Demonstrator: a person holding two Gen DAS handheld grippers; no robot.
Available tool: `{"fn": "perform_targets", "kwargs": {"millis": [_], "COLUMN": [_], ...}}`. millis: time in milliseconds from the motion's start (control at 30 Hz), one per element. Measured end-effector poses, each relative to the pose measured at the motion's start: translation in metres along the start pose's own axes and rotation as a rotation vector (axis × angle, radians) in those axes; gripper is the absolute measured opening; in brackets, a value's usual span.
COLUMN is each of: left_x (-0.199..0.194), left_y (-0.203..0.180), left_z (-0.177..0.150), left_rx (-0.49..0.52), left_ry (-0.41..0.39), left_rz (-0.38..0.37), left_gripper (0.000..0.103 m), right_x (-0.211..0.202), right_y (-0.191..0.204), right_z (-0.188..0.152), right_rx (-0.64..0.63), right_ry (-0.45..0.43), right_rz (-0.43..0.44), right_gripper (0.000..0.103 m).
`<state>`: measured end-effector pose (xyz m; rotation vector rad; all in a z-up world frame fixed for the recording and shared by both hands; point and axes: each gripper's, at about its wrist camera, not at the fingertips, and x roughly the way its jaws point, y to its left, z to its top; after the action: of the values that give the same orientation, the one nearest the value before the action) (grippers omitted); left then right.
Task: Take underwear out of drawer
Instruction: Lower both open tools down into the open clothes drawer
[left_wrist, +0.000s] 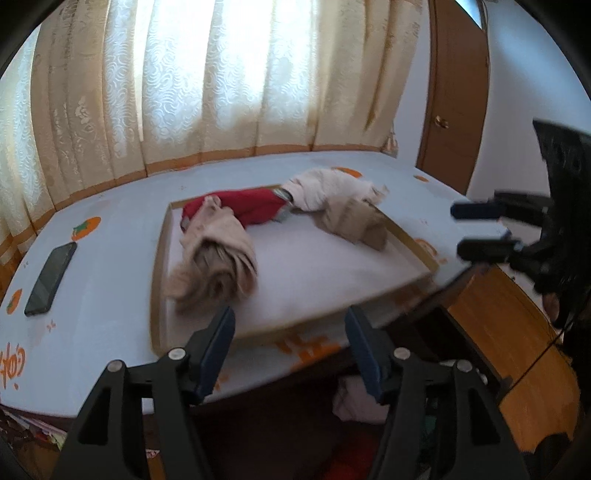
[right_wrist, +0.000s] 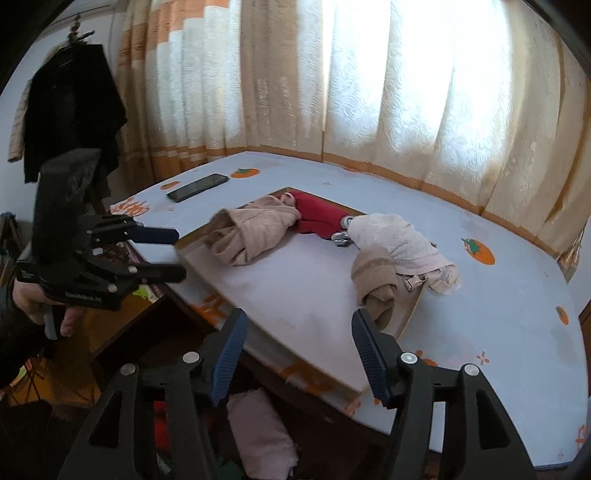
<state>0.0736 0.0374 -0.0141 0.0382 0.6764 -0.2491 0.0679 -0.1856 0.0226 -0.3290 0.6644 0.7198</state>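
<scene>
In the left wrist view, the left gripper (left_wrist: 290, 350) hangs with its 2 jaws standing wide and nothing between them, above the near edge of the table (left_wrist: 110, 295) with its pale blue cloth. On the table lies a shallow tray (left_wrist: 157, 280) with a white liner, and on it sit garments already brought up: a beige piece (left_wrist: 218, 254) nearest, a red piece (left_wrist: 243, 206) behind it, and a pale cream piece (left_wrist: 325, 192) with a tan piece (left_wrist: 354, 225) to the right. A phone (left_wrist: 51, 278) lies well apart on the left. Below the table edge, between the fingers, the open drawer (left_wrist: 480, 317) shows as a dark cavity with a pinkish garment (left_wrist: 354, 402) inside. The right gripper (left_wrist: 484, 229) is at the right edge, jaws apart and empty. In the right wrist view, the right gripper (right_wrist: 299, 354) is likewise spread wide and empty, over the table's front edge; the pinkish garment (right_wrist: 258, 432) lies straight below in the drawer, with other coloured cloth beside it. The left gripper (right_wrist: 170, 254) shows at the left, held by a hand (right_wrist: 40, 302), jaws parted. The step now seems to be reaching back down for the next piece. Done well, 1 gripper dips steeply, pinches a raised fold of only 1 garment, and lifts clear of the table edge.
</scene>
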Motion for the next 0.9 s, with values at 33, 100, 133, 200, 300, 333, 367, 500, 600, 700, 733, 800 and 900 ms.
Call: {"fn": "perform_targets", "kwargs": {"millis": [33, 100, 133, 200, 300, 333, 367, 500, 600, 700, 733, 800, 900], "left_x": [-0.002, -0.006, -0.008, -0.012, -0.018, -0.019, -0.019, -0.02, -0.019, -0.019, -0.018, -0.017, -0.015], "left_y": [-0.002, -0.006, -0.007, -0.008, -0.01, -0.01, -0.01, -0.011, -0.01, -0.009, -0.008, -0.007, -0.005], "left_z": [-0.004, -0.011, -0.014, -0.019, -0.026, -0.029, -0.03, -0.04, -0.047, -0.052, -0.053, -0.057, -0.061], "left_rx": [0.003, 0.008, 0.009, -0.001, -0.014, -0.016, -0.017, -0.03, -0.041, -0.047, -0.049, -0.059, -0.088], "left_ry": [0.002, 0.007, 0.01, 0.007, 0.003, 0.005, 0.009, 0.027, 0.041, 0.053, 0.058, 0.064, 0.081], "left_rz": [-0.006, -0.016, -0.021, -0.036, -0.047, -0.043, -0.043, -0.046, -0.043, -0.05, -0.048, -0.051, -0.072], "left_gripper": [0.063, 0.064, 0.064, 0.064, 0.067, 0.068, 0.068, 0.07, 0.077, 0.078, 0.078, 0.078, 0.079], "right_x": [-0.007, -0.018, -0.023, -0.037, -0.052, -0.056, -0.06, -0.067, -0.066, -0.068, -0.069, -0.072, -0.072], "right_y": [0.004, 0.01, 0.012, 0.017, 0.021, 0.023, 0.025, 0.04, 0.05, 0.059, 0.061, 0.062, 0.061], "right_z": [-0.001, -0.002, -0.002, -0.001, 0.0, 0.0, -0.001, -0.013, -0.025, -0.04, -0.044, -0.05, -0.059], "right_rx": [-0.014, -0.031, -0.037, -0.048, -0.046, -0.046, -0.05, -0.071, -0.092, -0.117, -0.123, -0.127, -0.133], "right_ry": [-0.004, -0.012, -0.018, -0.037, -0.052, -0.055, -0.058, -0.041, -0.012, 0.023, 0.033, 0.046, 0.07], "right_rz": [0.0, -0.004, -0.005, -0.002, 0.019, 0.025, 0.028, 0.041, 0.057, 0.068, 0.067, 0.063, 0.055], "right_gripper": [0.062, 0.062, 0.062, 0.062, 0.063, 0.063, 0.064, 0.066, 0.066, 0.066, 0.066, 0.066, 0.067]}}
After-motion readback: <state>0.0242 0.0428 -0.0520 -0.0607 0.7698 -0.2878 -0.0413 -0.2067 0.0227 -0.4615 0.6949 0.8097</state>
